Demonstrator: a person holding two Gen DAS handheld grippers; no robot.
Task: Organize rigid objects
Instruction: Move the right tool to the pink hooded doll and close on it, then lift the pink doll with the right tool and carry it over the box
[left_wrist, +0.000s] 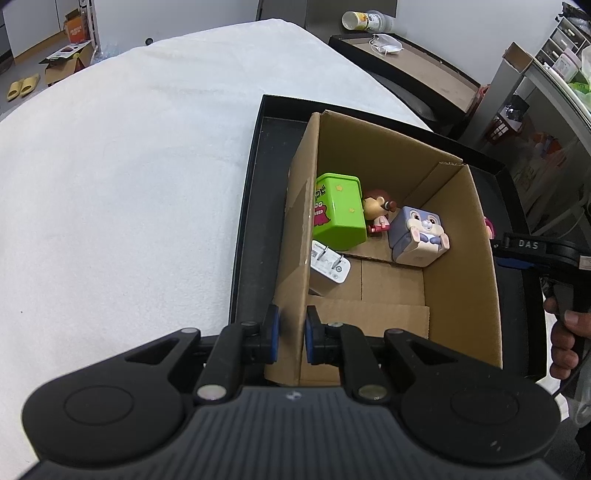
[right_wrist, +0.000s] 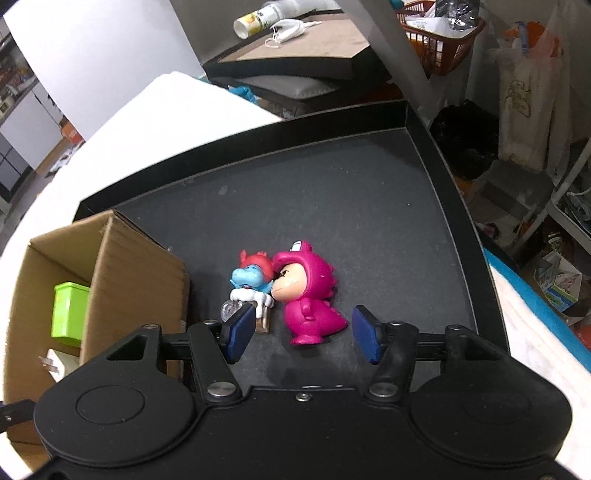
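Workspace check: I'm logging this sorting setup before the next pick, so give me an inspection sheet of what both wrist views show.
Surface: black tray on a white-covered table.
Job's things: cardboard box holds a green tin, doll figure, rabbit cube and white charger; pink dinosaur figure and blue figure lie touching on the tray.
Clutter: nothing seen on the tray.
Grippers: left gripper shut on the box wall; right gripper open around the pink figure, fingers clear of it.
Cables: nothing seen.
Surroundings: cup and mask on a side table.
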